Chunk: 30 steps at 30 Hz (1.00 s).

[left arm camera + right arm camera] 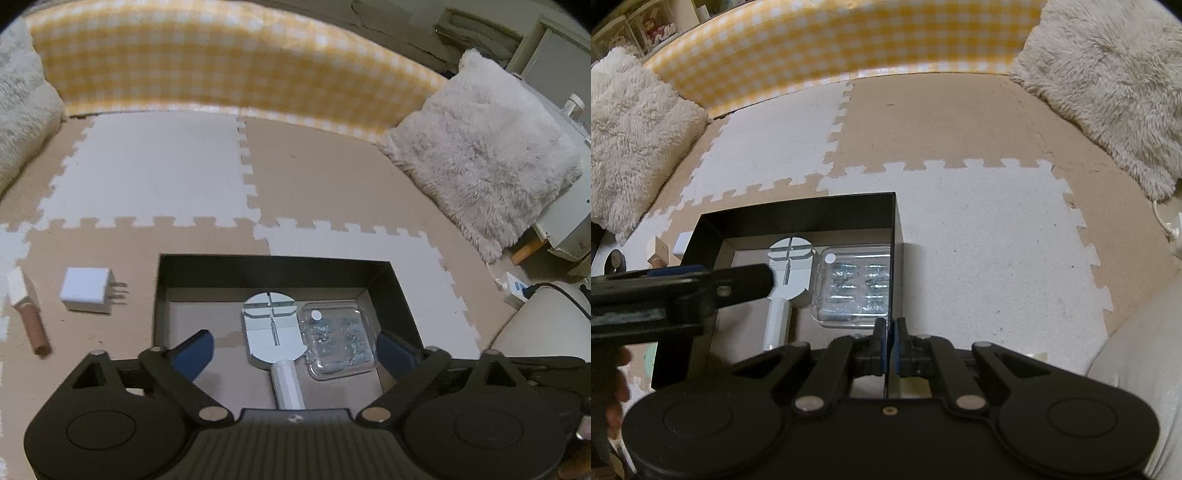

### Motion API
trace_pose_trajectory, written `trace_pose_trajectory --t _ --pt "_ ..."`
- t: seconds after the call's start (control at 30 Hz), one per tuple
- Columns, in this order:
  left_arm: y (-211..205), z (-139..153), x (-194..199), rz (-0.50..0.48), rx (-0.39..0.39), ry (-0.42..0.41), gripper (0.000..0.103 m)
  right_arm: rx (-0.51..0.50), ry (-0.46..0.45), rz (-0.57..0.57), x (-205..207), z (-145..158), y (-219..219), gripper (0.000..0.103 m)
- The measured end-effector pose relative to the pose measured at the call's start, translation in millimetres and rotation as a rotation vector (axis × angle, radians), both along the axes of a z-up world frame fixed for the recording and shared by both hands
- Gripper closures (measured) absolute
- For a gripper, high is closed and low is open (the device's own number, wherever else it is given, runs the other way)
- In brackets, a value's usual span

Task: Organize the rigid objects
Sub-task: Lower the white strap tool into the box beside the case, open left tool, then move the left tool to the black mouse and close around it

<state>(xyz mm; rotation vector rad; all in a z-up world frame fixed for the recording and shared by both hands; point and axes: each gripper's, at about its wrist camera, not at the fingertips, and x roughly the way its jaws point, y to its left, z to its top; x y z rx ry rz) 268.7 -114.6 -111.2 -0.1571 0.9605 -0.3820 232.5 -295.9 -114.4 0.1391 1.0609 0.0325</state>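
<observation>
A black open box stands on the foam mat. Inside lie a white round-headed tool with a handle and a clear plastic case of small metal parts. My left gripper is open and empty, hovering over the box above these two. It also shows in the right wrist view. My right gripper is shut on the box's right wall. On the mat left of the box lie a white charger plug and a brown tube with a white cap.
Puzzle foam mats cover the floor. Fluffy cushions sit at left and right. A yellow checked bolster lines the back. A white power strip with a black cable lies at right.
</observation>
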Motion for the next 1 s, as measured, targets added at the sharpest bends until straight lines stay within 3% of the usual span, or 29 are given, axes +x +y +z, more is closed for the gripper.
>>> trace_pose_trajectory --t 0.13,0.7,1.0 --pt "6 11 -10 0.001 0.031 -0.031 0.000 -0.002 -0.001 0.003 0 0 0 0.099" --pt "63 54 -51 0.013 0.076 -0.154 0.000 -0.005 -0.003 0.010 0 0 0 0.099" --pt "120 66 -39 0.133 0.116 -0.197 0.000 -0.007 -0.003 0.012 0 0 1 0.099"
